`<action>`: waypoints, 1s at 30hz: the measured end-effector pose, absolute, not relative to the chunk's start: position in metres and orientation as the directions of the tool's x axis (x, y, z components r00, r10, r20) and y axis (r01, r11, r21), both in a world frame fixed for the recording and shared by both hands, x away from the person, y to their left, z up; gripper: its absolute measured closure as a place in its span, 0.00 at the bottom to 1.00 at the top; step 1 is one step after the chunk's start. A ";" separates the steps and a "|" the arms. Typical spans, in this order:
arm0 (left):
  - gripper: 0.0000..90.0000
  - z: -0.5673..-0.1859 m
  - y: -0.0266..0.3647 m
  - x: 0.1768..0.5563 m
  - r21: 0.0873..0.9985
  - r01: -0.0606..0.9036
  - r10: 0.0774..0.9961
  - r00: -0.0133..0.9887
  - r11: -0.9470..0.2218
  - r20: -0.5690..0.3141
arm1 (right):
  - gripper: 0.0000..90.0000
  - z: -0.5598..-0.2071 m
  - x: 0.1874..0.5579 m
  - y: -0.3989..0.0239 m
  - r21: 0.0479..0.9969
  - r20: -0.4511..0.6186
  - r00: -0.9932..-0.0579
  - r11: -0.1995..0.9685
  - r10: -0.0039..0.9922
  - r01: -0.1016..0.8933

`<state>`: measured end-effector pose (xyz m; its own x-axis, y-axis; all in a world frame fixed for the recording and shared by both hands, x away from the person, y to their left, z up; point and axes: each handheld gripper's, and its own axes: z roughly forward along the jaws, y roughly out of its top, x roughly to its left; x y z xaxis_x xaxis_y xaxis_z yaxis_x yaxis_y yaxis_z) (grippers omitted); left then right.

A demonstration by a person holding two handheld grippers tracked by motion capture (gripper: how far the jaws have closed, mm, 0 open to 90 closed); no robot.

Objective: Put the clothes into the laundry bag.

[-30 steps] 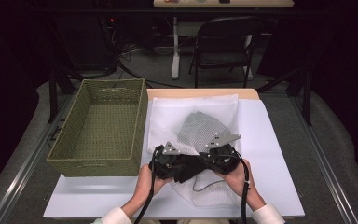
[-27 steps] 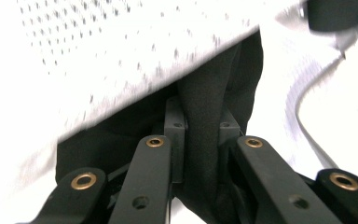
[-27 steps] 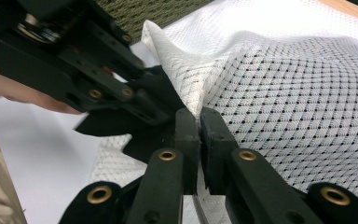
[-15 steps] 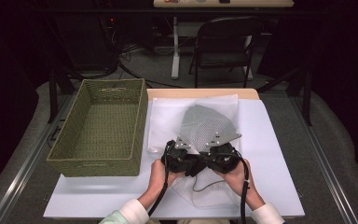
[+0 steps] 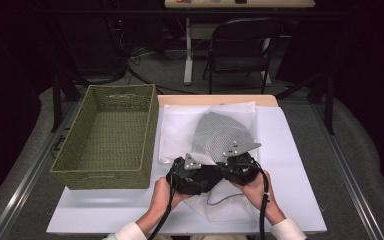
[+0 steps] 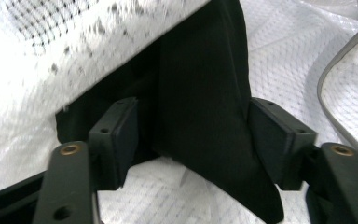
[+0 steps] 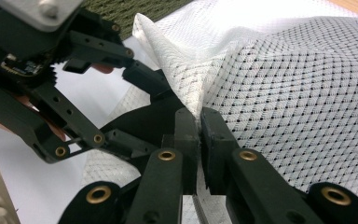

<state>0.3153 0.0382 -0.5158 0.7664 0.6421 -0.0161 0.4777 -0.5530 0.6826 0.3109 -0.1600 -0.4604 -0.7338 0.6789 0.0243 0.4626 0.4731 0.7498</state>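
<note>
Near the front of the worktop (image 5: 290, 150), just right of the green woven basket (image 5: 105, 135), the person holds both claws close together over a white mesh bag (image 5: 220, 132). The right claw (image 7: 199, 135) is clenched on a fold of that mesh. The left claw (image 6: 191, 140) stands released, its jaws apart on either side of a black cloth (image 6: 205, 93) poking from under the mesh.

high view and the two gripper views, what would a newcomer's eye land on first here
First, the two black grippers, left gripper and right gripper, meeting over a white mesh bag mid-table. The right one pinches the mesh edge; a dark cloth sits between the left one's open jaws. A large empty green wicker basket stands to the left.
</note>
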 end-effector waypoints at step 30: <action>0.91 -0.527 0.012 0.355 0.771 0.500 0.746 0.664 -0.393 -0.050 | 0.96 -0.458 0.314 -0.166 0.764 0.060 -0.741 0.447 0.669 0.465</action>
